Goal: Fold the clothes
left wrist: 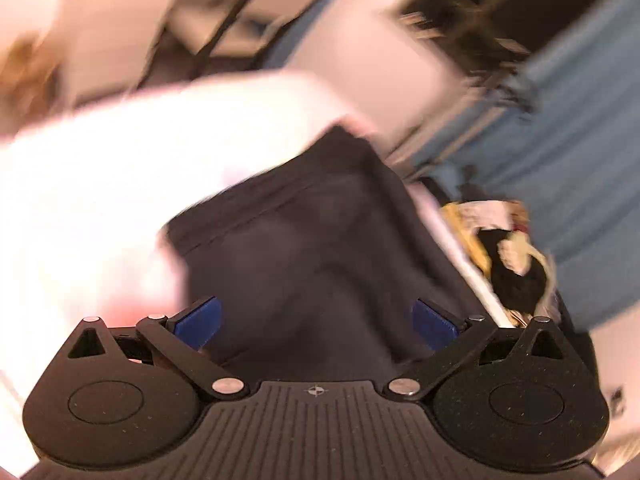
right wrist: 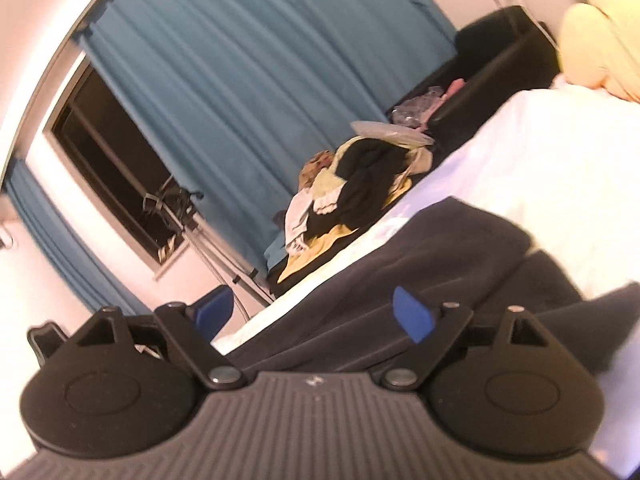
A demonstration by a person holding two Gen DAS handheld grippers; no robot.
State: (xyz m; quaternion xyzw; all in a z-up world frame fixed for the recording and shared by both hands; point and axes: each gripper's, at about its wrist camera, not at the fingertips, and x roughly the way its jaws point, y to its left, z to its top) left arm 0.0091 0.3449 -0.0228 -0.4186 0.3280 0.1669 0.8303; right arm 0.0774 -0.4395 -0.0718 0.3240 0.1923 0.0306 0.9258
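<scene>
One dark garment [right wrist: 420, 264] spread on one white bed [right wrist: 540, 152]; one mixed heap of clothes [right wrist: 352, 184] beyond it. Two grippers, left gripper [left wrist: 316, 320] and right gripper [right wrist: 312, 312], each with two blue pads set wide apart. One teal curtain [right wrist: 248, 60], one dark window [right wrist: 108, 160], one yellow pillow [right wrist: 600, 48].

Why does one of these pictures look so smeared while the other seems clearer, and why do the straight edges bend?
Left wrist view: heavy motion blur; the dark garment and white bedding smear, though the left gripper stays sharp. Right wrist view: much crisper; the teal curtain and clothes pile read clearly, and the white sheet glares. Both: fisheye lenses bow edges, such as the window frame.
</scene>
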